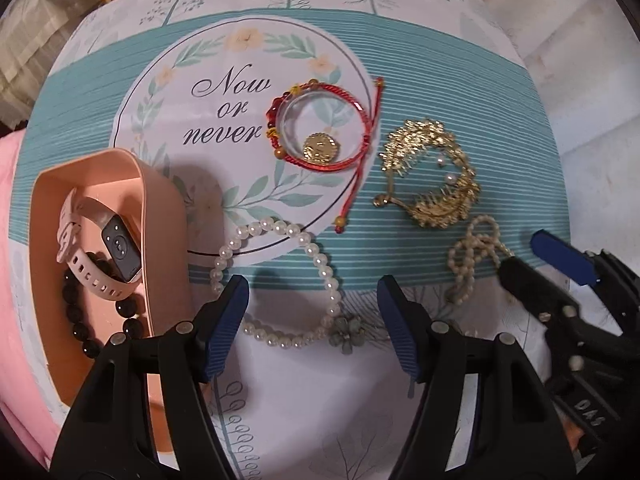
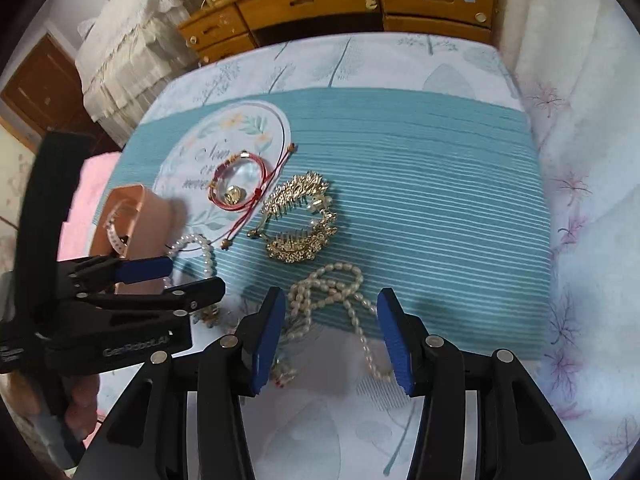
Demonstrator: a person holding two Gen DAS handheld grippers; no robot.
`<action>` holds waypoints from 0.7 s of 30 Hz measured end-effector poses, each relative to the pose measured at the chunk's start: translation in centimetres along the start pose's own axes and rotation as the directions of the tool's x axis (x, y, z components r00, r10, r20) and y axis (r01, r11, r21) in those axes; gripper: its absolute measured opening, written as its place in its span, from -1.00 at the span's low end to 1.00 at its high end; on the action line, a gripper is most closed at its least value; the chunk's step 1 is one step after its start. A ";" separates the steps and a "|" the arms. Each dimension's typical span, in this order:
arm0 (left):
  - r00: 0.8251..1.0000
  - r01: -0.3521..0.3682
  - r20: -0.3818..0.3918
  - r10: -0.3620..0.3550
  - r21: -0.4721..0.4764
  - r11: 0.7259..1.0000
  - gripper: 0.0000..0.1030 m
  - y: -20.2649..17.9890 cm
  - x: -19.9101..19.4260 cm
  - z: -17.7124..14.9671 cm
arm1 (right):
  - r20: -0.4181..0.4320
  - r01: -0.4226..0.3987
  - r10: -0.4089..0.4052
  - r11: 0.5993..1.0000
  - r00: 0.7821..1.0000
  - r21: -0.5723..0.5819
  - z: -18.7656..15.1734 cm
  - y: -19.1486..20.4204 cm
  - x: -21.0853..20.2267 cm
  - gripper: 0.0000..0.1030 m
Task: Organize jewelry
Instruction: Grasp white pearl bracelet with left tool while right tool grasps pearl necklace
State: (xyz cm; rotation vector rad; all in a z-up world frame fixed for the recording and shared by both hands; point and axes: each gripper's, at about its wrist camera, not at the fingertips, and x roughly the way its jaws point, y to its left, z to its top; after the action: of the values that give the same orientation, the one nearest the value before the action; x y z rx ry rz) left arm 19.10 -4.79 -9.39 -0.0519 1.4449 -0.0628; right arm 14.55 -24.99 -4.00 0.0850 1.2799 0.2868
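Pearl pieces next, both jaws open and empty.
I've got left gripper [image 1: 312,320] over the pearl bracelet [image 1: 276,280], right gripper [image 2: 332,336] over the pearl necklace [image 2: 332,292], near bedspread's front edge; pink tray [image 1: 160,216] at left. Next: descend, pinch.

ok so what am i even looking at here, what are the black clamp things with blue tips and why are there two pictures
Those are two hand-held grippers; a person holds one in each hand, and each carries a wide-angle camera looking along its fingers. One picture comes from the left gripper, the other from the right gripper. Both stand open and hold nothing.

On the patterned cloth lie a round pearl bracelet, a red cord bracelet around a gold coin, a gold comb and a tangled pearl strand.

The pink box already holds a pink watch and a black bead bracelet.
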 end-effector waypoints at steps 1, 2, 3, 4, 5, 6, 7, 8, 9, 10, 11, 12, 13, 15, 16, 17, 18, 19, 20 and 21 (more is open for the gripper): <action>1.000 0.000 -0.002 0.000 -0.007 1.000 0.07 0.1 0.2 0.1 | -0.014 0.011 -0.011 1.000 1.000 -0.013 0.2 0.2 0.7 -0.06; 1.000 0.000 -0.007 0.000 -0.014 1.000 0.01 0.3 0.4 0.2 | -0.024 0.021 -0.021 0.999 0.999 -0.024 0.4 0.5 1.4 -0.06; 1.000 -0.003 -0.014 0.002 -0.020 1.000 -0.05 0.4 0.7 0.2 | -0.030 0.027 -0.028 0.999 0.999 -0.032 0.3 0.8 1.9 -0.06; 1.000 -0.010 0.004 0.010 -0.020 1.000 -0.10 0.4 0.7 0.2 | -0.036 0.032 -0.033 0.999 0.999 -0.040 0.4 1.0 2.4 -0.06; 1.000 -0.014 0.004 0.015 -0.018 1.000 -0.12 0.5 0.7 0.2 | -0.037 0.037 -0.039 0.998 0.999 -0.044 0.4 1.2 2.7 -0.06; 1.000 -0.018 0.006 0.018 -0.015 1.000 -0.12 0.5 0.8 0.2 | -0.037 0.048 -0.050 0.997 0.998 -0.053 0.4 1.5 3.0 -0.06; 1.000 -0.025 0.010 0.025 -0.012 1.000 -0.13 0.4 0.8 0.2 | -0.035 0.059 -0.062 0.996 0.997 -0.061 0.3 1.7 3.2 -0.06; 0.999 -0.033 0.014 0.033 -0.007 0.999 -0.17 0.4 0.9 0.2 | -0.034 0.066 -0.068 0.996 0.997 -0.067 0.3 1.9 3.4 -0.06; 0.999 -0.042 0.018 0.042 -0.001 0.999 -0.20 0.2 1.0 0.2 | -0.036 0.074 -0.077 0.994 0.996 -0.076 0.2 2.2 3.6 -0.06; 0.998 -0.053 0.027 0.053 0.005 0.999 -0.29 0.2 0.9 0.2 | -0.036 0.082 -0.085 0.993 0.996 -0.085 0.2 2.5 3.8 -0.06; 0.998 -0.053 0.032 0.052 0.005 0.999 -0.36 0.2 0.9 0.1 | -0.038 0.092 -0.096 0.991 0.995 -0.097 0.1 2.8 4.1 -0.06; 0.998 -0.054 0.035 0.053 0.005 0.999 -0.46 0.1 0.8 0.1 | -0.039 0.101 -0.106 0.989 0.994 -0.107 -0.1 2.9 4.1 -0.06; 0.998 -0.055 0.037 0.054 0.008 0.998 -0.55 0.1 0.7 0.3 | -0.029 0.123 -0.127 0.984 0.991 -0.126 -0.2 3.3 4.3 -0.06; 0.998 -0.053 0.041 0.052 0.021 0.998 -0.65 -0.1 0.6 0.3 | -0.034 0.135 -0.142 0.980 0.989 -0.148 -0.3 3.6 4.7 -0.06; 0.998 -0.052 0.044 0.051 0.028 0.998 -0.76 -0.2 0.6 0.3 | -0.031 0.141 -0.148 0.977 0.988 -0.158 -0.4 3.9 5.0 -0.05; 0.998 -0.049 0.045 0.048 0.031 0.998 -0.89 -0.3 0.6 0.2 | -0.020 0.156 -0.162 0.972 0.987 -0.177 -0.6 4.2 5.1 -0.05; 0.998 -0.047 0.045 0.045 0.032 0.998 -0.90 -0.3 0.6 0.2 | -0.015 0.170 -0.177 0.965 0.984 -0.199 -0.7 4.5 5.2 -0.06; 0.998 -0.041 0.048 0.040 0.033 0.999 -0.90 -0.4 0.6 0.2 | -0.009 0.174 -0.180 0.962 0.984 -0.211 -0.8 4.7 5.3 -0.12; 0.998 -0.035 0.050 0.034 0.035 0.999 -0.90 -0.3 0.5 0.2 | -0.008 0.167 -0.173 0.963 0.985 -0.209 -0.9 4.8 5.3 -0.17; 0.999 -0.019 0.050 0.017 0.033 0.999 -0.90 -0.2 0.5 0.2 | -0.005 0.166 -0.171 0.964 0.985 -0.209 -1.0 4.7 5.3 -0.39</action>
State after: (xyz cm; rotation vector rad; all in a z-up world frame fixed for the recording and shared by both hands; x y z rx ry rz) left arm 19.33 -5.02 -9.80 -0.0125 1.3944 -0.0706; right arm 14.21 -19.16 -8.12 -0.2057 1.2644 0.2741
